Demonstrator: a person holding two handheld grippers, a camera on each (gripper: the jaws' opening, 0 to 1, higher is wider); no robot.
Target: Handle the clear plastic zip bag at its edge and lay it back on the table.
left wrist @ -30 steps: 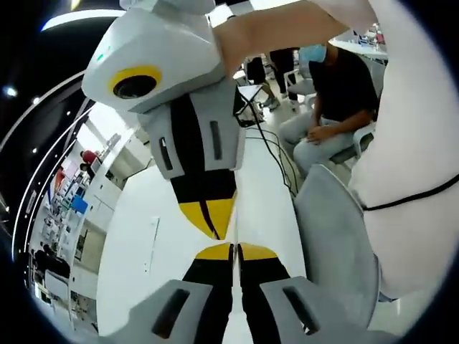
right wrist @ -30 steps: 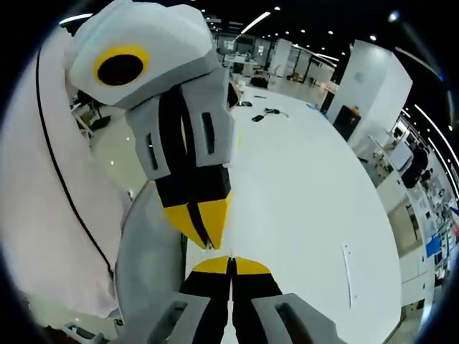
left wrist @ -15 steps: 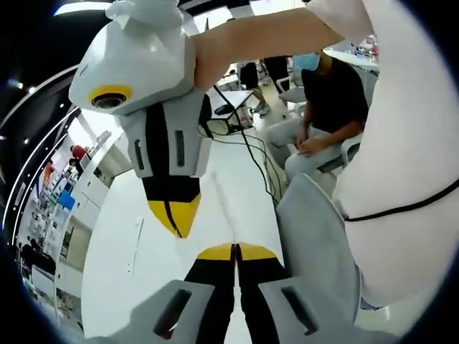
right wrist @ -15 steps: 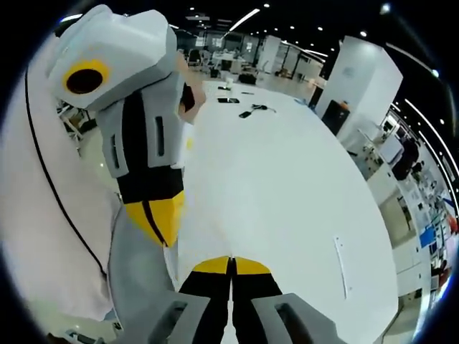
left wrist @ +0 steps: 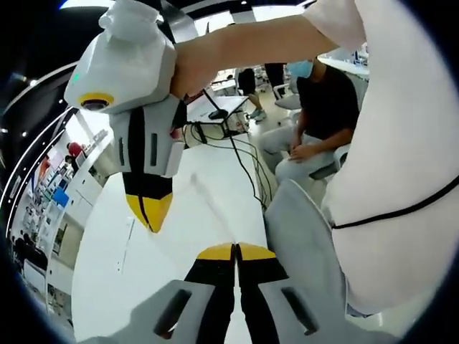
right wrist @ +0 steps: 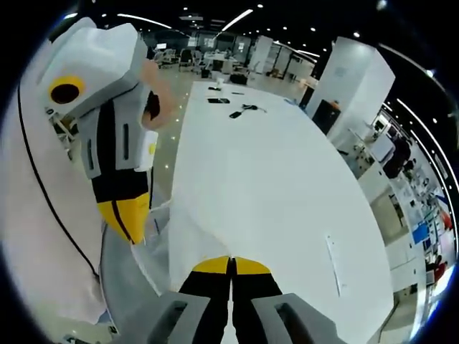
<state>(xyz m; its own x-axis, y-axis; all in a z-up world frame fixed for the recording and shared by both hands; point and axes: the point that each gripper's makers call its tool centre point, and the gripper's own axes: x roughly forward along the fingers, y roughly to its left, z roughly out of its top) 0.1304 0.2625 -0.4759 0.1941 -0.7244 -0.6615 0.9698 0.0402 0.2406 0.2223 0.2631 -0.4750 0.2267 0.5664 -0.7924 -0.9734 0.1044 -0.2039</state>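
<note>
Stretching the clear zip bag between both clamped tongs, left and right, I next needed to lower it flat onto the table.

each gripper has a pale grey body, black jaws and yellow tips. the person wears a white top crossed by a thin black cord.

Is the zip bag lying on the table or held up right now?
Held up: the zip bag stretches taut between the shut left gripper and right gripper, above the white table.
</note>
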